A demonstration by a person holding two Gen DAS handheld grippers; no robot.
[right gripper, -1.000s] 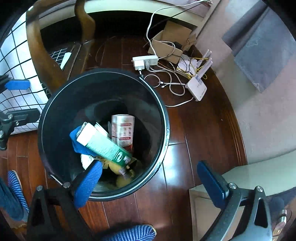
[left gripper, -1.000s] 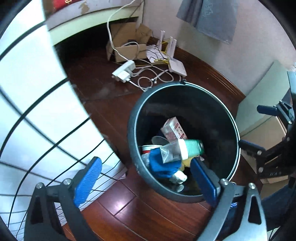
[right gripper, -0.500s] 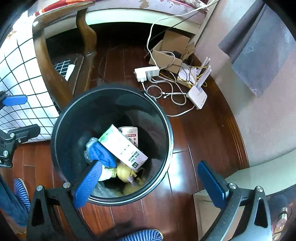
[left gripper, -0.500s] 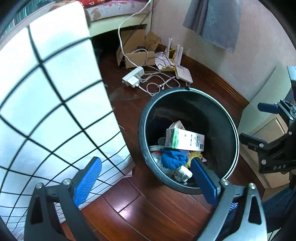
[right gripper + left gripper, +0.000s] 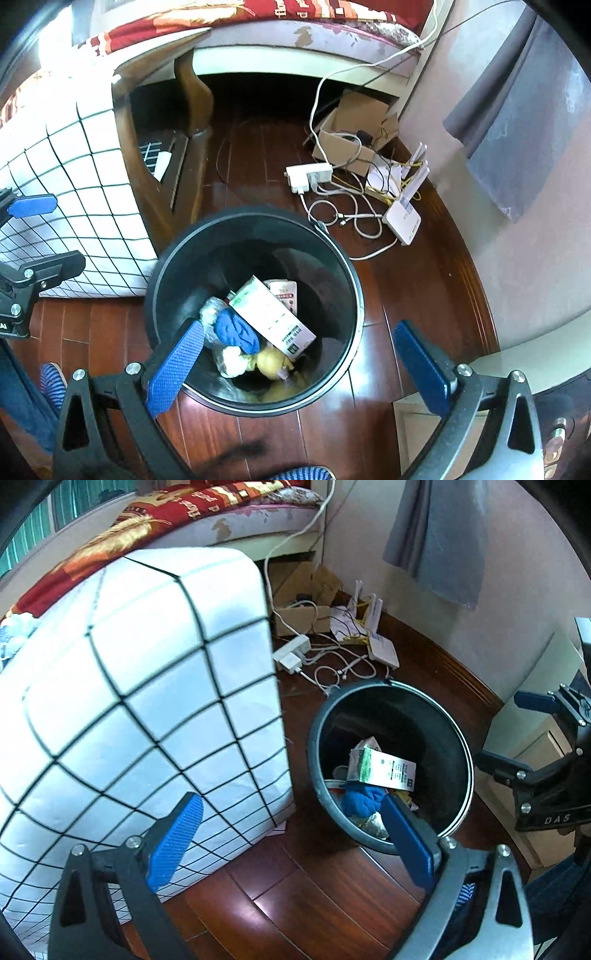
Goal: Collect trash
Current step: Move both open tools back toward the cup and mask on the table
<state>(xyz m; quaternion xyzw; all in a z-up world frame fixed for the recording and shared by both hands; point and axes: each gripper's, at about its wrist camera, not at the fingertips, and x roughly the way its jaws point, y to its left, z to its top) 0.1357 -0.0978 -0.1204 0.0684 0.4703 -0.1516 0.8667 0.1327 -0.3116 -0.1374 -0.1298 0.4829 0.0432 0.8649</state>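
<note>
A round black trash bin (image 5: 466,757) (image 5: 351,280) stands on the dark wood floor. Inside lie a white and green carton (image 5: 384,770) (image 5: 273,317), a red and white carton (image 5: 284,293), a blue cloth (image 5: 360,799) (image 5: 236,330), crumpled wrappers and something yellow (image 5: 271,363). My left gripper (image 5: 291,840) hangs open above the floor between the bin and a draped table, holding nothing. Over the bin's near rim my right gripper (image 5: 299,363) is open and empty too. Each gripper shows at the edge of the other's view.
A table with a white, black-gridded cloth (image 5: 140,701) (image 5: 70,229) stands left of the bin. Behind the bin lie a power strip (image 5: 308,177), cables, a white router (image 5: 402,219) and a cardboard box (image 5: 351,144). A pale cabinet (image 5: 532,738) stands at the right, a bed behind.
Both grippers have risen and drawn back from the bin, which now looks smaller. The white and green carton has dropped and settled flat on the trash.
</note>
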